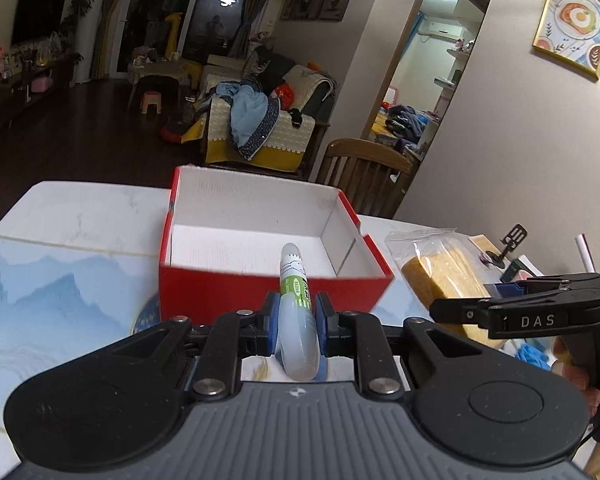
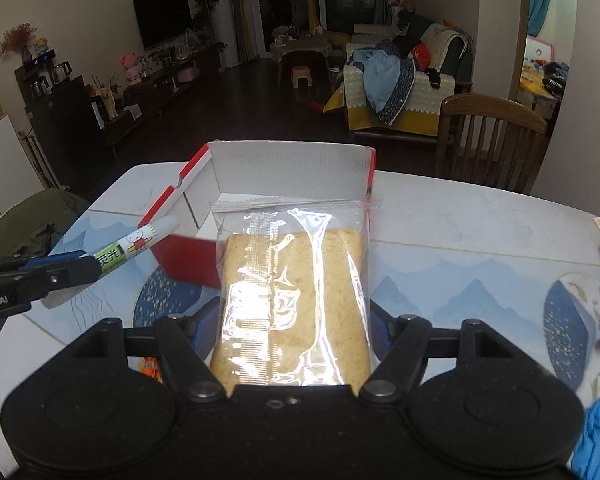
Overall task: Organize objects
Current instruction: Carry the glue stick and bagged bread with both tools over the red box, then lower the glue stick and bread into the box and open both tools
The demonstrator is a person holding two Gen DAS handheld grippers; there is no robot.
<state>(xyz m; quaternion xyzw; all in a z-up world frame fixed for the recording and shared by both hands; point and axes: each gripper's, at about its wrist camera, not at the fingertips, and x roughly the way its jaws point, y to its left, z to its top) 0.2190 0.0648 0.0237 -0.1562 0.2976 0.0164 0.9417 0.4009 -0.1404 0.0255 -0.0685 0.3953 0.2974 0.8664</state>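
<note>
My left gripper is shut on a white and green glue bottle, its tip pointing over the near wall of an open red box with a white inside. My right gripper is shut on a clear bag with a slice of bread, held just before the same red box. In the left wrist view the right gripper and its bread bag show to the right of the box. In the right wrist view the left gripper and the glue bottle show at the left.
The box stands on a white table with a blue mountain pattern. A wooden chair stands behind the table at the right. Blue cloth and small items lie at the table's right edge. A round blue coaster lies at the right.
</note>
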